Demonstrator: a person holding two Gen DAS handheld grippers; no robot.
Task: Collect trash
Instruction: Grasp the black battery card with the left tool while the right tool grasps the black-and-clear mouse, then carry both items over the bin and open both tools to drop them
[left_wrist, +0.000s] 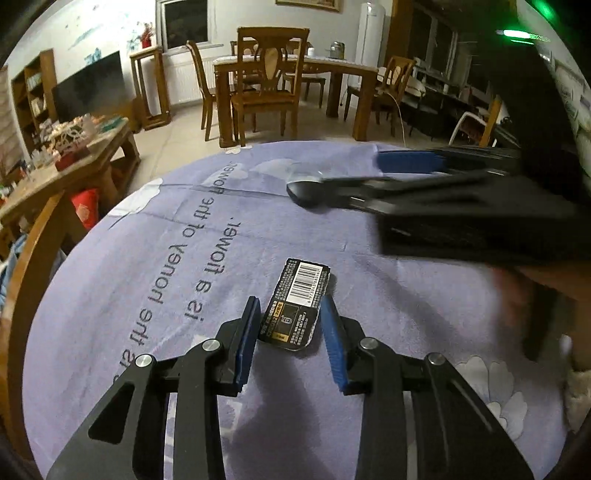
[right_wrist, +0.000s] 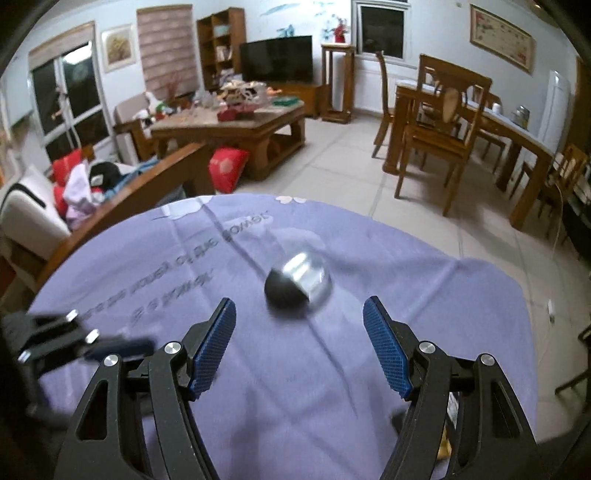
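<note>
A small black packaging card (left_wrist: 295, 302) with a white barcode lies flat on the lilac tablecloth (left_wrist: 147, 258). My left gripper (left_wrist: 291, 332) straddles it low over the cloth, its blue pads against the card's two long edges. Farther back sits a round piece of trash, half black and half clear plastic (right_wrist: 297, 284), blurred in the right wrist view. My right gripper (right_wrist: 299, 343) hangs open just short of that round piece, nothing between its fingers. From the left wrist view the right gripper (left_wrist: 354, 177) comes in blurred from the right, beside the round piece (left_wrist: 304, 184).
The cloth-covered table's far edge (right_wrist: 332, 206) drops to a tiled floor (right_wrist: 351, 158). A wooden sofa arm (right_wrist: 110, 218) runs along the left. A cluttered coffee table (right_wrist: 229, 125) and a dining table with chairs (right_wrist: 443, 122) stand beyond. A hand (left_wrist: 535, 291) holds the right gripper.
</note>
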